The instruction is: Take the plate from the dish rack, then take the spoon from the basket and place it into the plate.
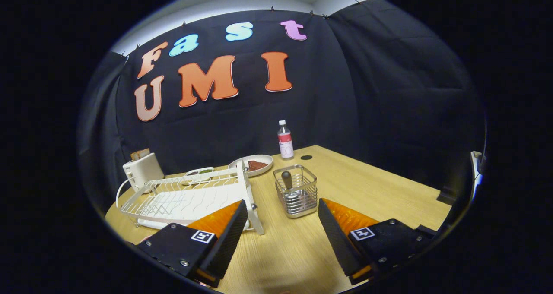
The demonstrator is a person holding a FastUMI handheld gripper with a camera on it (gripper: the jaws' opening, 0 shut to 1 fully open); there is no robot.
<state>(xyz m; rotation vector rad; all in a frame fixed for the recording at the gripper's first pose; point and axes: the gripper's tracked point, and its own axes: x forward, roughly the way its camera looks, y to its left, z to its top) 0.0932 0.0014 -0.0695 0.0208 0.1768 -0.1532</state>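
Jaws apart, empty (no contact). Dark-handled metal spoon (287, 182) in square wire basket (297, 195): light, stiff, slippery; pinch its handle.

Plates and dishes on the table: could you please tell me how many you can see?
2. A round plate with something reddish-brown on it sits beyond the dish rack, near the bottle. A smaller dish lies behind the rack. The rack may hide others. The gripper jaws are open.

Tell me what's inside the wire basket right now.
A dark rounded handle stands upright in the basket, likely the spoon's. Its lower end is hidden behind the wires. The open gripper holds nothing.
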